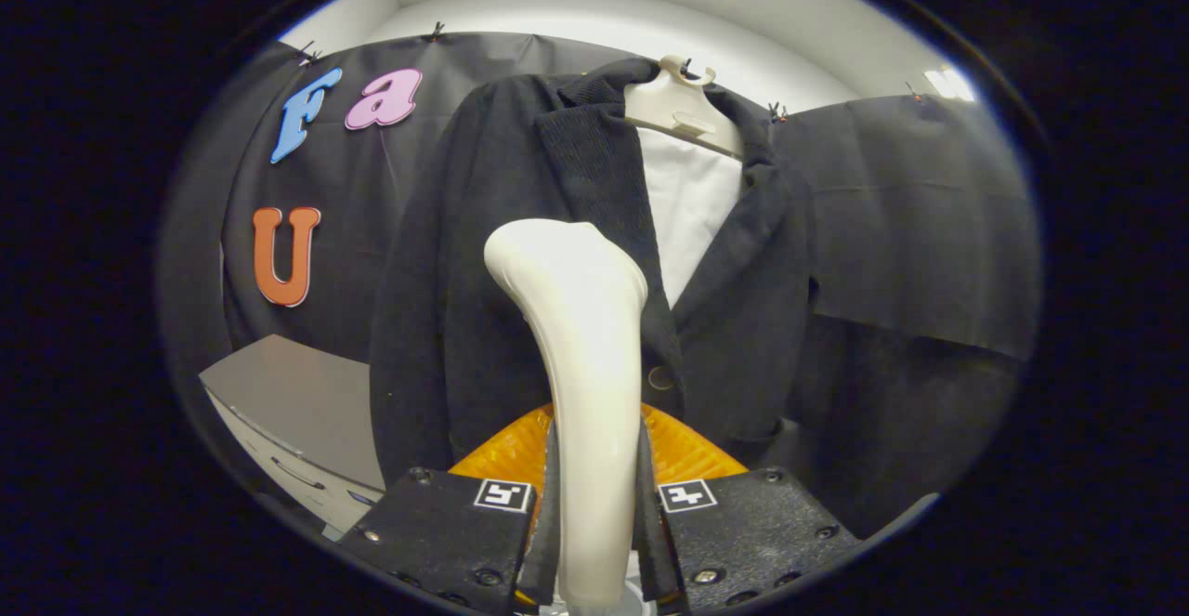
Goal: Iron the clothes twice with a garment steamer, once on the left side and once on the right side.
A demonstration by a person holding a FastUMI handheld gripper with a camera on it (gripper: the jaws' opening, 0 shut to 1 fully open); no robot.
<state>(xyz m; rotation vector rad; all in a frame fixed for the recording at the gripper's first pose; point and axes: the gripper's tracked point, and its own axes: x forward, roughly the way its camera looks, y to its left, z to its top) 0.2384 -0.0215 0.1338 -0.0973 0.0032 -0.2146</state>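
My gripper (pixel 594 514) is shut on the white garment steamer (pixel 581 337), both fingers pressing its handle from the sides. The steamer rises from between the fingers, and its head sits in front of the left front panel of the dark jacket (pixel 502 254). I cannot tell whether the head touches the cloth. The jacket hangs on a cream hanger (pixel 683 100) over a white lining or shirt (pixel 692 207). One button (pixel 661 377) shows just right of the steamer's neck.
A grey cabinet with drawers (pixel 297 412) stands low to the left of the jacket. An orange ribbed part (pixel 683 449) lies just behind the fingers. Black cloth covers the wall behind the jacket on both sides.
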